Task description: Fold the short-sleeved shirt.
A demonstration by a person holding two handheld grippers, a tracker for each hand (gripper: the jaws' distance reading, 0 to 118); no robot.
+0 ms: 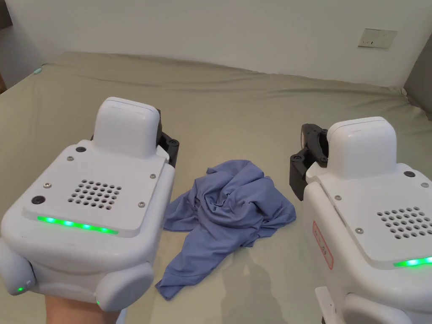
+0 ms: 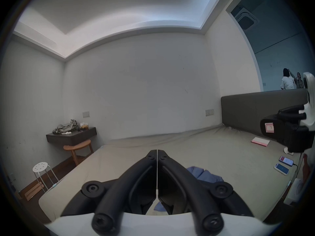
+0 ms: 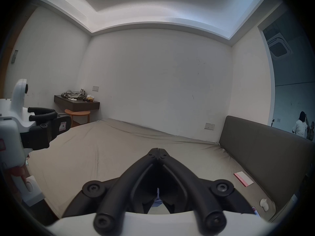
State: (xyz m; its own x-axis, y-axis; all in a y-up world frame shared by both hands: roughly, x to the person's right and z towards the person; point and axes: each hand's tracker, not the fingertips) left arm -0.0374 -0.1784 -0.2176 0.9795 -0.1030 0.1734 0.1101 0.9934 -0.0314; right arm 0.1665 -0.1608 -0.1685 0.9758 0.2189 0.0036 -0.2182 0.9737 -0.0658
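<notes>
Olive-green bedding covered the bed (image 1: 236, 101), which ran back to a pale wall, and the short-sleeved shirt (image 1: 223, 215) lay on it as a crumpled blue heap, nothing spread flat and no fold begun. The left gripper (image 2: 157, 152) hung above the bedding just to the left of the shirt, the right gripper (image 3: 158, 149) well to the shirt's right, neither touching the cloth. In its own view each pair of jaws stood pressed together at the tips with nothing between them. Beyond the shirt toward the headboard (image 2: 255, 110), two phones (image 2: 283, 164) and a pink-edged booklet (image 2: 260, 141) lay on the bedding.

The risk, as I judge it, lay in the bunching: with hem, collar and sleeves buried in the wrinkles, a pinch could catch several layers at once, so that the shirt would lift as a twisted lump instead of opening out. A jaw might also nip the loose bedding along with the cloth.
</notes>
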